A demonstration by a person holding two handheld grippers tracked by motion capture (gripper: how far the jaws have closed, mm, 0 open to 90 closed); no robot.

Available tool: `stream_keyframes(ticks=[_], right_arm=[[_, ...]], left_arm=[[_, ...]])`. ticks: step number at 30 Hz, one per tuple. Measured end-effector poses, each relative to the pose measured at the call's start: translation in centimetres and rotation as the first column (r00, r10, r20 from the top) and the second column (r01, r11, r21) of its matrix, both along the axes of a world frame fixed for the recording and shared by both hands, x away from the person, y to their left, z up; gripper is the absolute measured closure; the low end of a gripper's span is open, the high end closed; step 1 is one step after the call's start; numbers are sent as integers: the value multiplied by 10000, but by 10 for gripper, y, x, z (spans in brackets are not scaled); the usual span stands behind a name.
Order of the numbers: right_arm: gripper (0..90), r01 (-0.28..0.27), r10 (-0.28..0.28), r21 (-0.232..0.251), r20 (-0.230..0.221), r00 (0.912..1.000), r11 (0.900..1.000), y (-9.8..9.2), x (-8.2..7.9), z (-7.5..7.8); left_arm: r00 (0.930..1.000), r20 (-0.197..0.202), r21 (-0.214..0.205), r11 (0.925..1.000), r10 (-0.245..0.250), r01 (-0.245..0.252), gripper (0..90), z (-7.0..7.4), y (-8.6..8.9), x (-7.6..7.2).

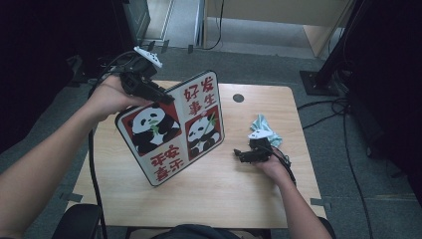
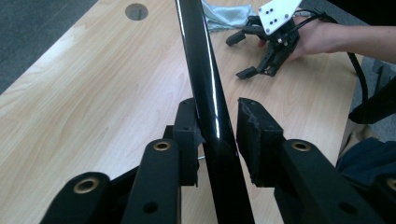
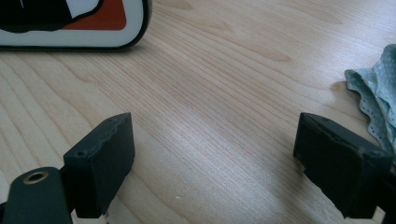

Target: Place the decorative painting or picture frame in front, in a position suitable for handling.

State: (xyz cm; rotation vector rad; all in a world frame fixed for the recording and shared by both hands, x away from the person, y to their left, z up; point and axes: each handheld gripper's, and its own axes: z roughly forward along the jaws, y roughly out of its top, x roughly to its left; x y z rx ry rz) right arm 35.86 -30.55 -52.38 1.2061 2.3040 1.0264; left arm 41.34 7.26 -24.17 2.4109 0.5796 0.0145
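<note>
A flat board (image 1: 169,129) printed with pandas and red characters stands tilted on the wooden table (image 1: 209,199), its lower corner on the wood. My left gripper (image 1: 161,94) is at the board's upper edge. In the left gripper view the board's glossy black edge (image 2: 205,70) runs between the jaws of the left gripper (image 2: 217,116); one pad touches it and a thin gap shows at the other. My right gripper (image 1: 239,155) lies low on the table to the board's right, open with bare wood between its jaws (image 3: 212,154). The board's rounded corner (image 3: 70,23) lies ahead of it.
A crumpled pale green cloth (image 1: 263,124) lies just behind the right gripper, beside one of its jaws (image 3: 378,93). A round cable hole (image 1: 238,98) sits near the table's far edge. Cables trail over the floor at the right.
</note>
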Motion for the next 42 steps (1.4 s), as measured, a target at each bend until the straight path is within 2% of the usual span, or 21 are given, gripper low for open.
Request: stream_keyframes(ticks=[8,21,27,36,39,42], right_arm=[[116,127,-127,-24,-13,9999,9999,0,-1,0],[86,254,-255,-17,-84,9996,9997,1,0,0],[78,293,-294,-38,-103,9995,9996,1,1,0],[76,279,-280,-42,-114,9995,9996,2,2,0],[87,144,-145,-89,-95,9999,9999,0,3,0],[135,142,-142,-23,-40,9999,9999,-2,4,1]], left_arm=[[9999,58,-81,9999,145,-145,619,0,5,0],[9986,275,-392,9982,457,-446,577,-3,27,-2],[9980,328,-758,9958,540,-514,558,-7,39,-4],[9966,411,-1398,9881,710,-646,522,-12,52,-12],[9954,406,-1665,9829,871,-792,496,-15,60,-15],[9936,318,-1942,9759,1081,-1000,483,-19,67,-17]])
